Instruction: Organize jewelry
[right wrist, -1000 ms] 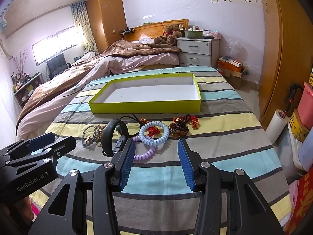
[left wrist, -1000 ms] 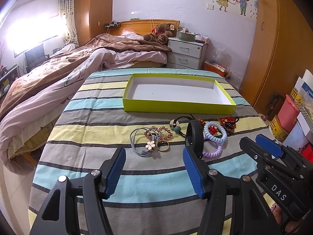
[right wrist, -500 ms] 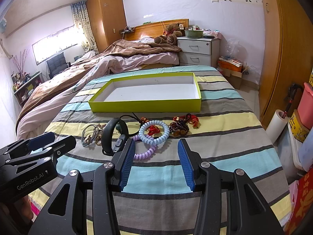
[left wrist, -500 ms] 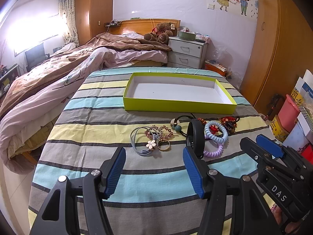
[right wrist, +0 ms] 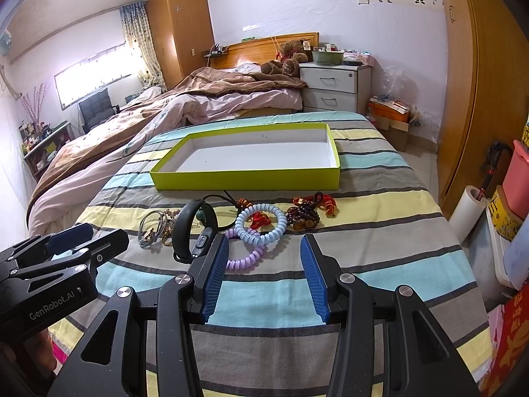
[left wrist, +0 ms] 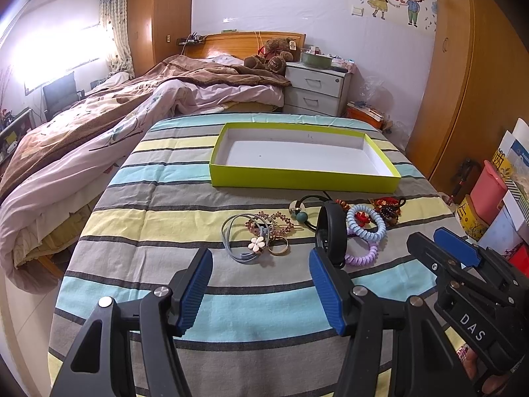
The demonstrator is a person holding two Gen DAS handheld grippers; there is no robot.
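Both tools hover at the near edge of the striped bedspread (left wrist: 158,218), and nothing is in hand: the left gripper (left wrist: 261,284) has its blue pads spread wide with only cloth between them, and the right gripper (right wrist: 264,274) is just as wide and just as empty. Just beyond the left gripper's tips lies the grey cord with a flower charm (left wrist: 246,241) and a gold ring (left wrist: 278,248); the black wristband (right wrist: 193,228) stands up off the right gripper's left pad, with the lilac coil tie (right wrist: 244,258) and the pale blue coil tie (right wrist: 263,223) straight ahead of its gap. Further right, the dark bead bracelet with red tassels (right wrist: 309,213). Past the whole row sits the lime-green tray (right wrist: 248,177), white inside and bare, so by the look of it the sorting has not begun and every piece remains to go in.
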